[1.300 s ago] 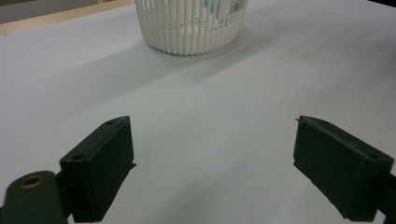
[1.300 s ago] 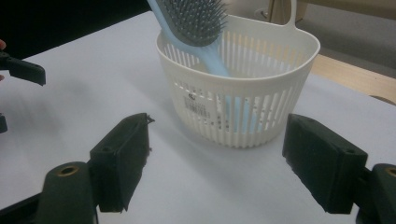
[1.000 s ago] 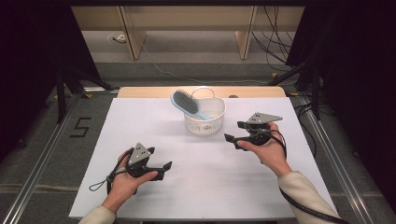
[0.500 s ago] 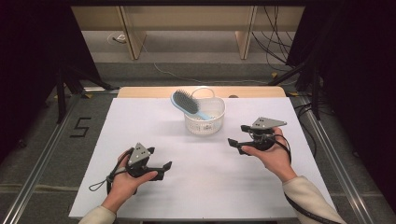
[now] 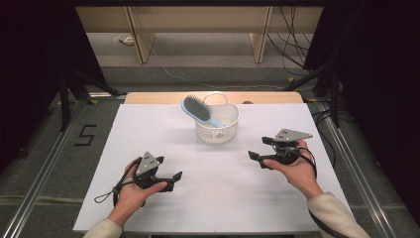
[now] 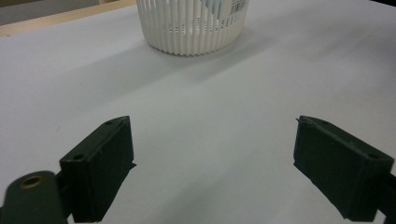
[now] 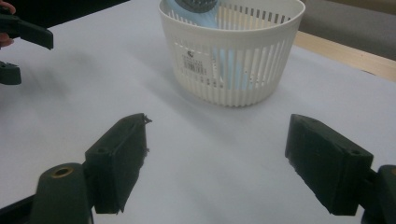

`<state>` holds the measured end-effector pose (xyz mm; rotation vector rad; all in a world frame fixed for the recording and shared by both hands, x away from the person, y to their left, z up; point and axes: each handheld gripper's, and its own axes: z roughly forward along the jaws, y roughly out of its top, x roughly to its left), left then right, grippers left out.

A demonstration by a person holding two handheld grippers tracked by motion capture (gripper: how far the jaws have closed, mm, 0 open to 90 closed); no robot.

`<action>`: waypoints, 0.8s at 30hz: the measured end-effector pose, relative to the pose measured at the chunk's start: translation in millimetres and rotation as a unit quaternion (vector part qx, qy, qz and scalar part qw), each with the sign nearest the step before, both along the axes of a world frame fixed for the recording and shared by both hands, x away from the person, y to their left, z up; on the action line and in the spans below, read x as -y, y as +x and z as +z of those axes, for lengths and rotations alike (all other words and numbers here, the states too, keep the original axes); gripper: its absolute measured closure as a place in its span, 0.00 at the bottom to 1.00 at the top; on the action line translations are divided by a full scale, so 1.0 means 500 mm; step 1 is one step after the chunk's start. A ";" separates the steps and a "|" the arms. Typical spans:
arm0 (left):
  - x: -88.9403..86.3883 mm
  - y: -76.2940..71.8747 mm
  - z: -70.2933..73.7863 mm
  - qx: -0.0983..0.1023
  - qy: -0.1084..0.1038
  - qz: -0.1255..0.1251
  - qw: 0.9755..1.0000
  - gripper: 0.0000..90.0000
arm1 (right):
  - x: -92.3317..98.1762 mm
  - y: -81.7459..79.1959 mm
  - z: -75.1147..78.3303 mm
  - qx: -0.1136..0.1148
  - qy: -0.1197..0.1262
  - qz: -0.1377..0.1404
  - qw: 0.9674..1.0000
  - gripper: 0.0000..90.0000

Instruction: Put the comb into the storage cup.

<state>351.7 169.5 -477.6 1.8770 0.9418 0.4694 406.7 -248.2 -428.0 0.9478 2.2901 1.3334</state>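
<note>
A white slatted basket (image 5: 218, 128) stands at the far middle of the white table (image 5: 148, 129). A light blue hairbrush (image 5: 197, 108) leans in it, bristle head sticking out over the left rim. My left gripper (image 5: 174, 181) rests open at the near left, pointing right, nothing between its jaws. My right gripper (image 5: 259, 148) hovers open at the right, pointing left, short of the basket. The left gripper view has the open left gripper (image 6: 211, 123) facing the basket (image 6: 194, 28). Beyond the open right gripper (image 7: 217, 120) stand the basket (image 7: 233, 60) and the brush (image 7: 196, 5).
The wooden back edge of the table (image 5: 158, 97) runs behind the basket. Cables trail from both grippers (image 5: 106, 194). Metal rails (image 5: 44, 168) flank the table on a grey floor. The left gripper's jaws (image 7: 23, 30) appear at the top left of the right gripper view.
My right gripper has drawn back from the basket, toward the near edge and slightly right. The left gripper, basket and brush have stayed still.
</note>
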 end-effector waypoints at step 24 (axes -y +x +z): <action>-0.001 0.000 0.000 0.001 0.000 0.001 1.000 0.13 | 0.056 -0.029 -0.010 0.000 0.001 -0.023 1.000 0.24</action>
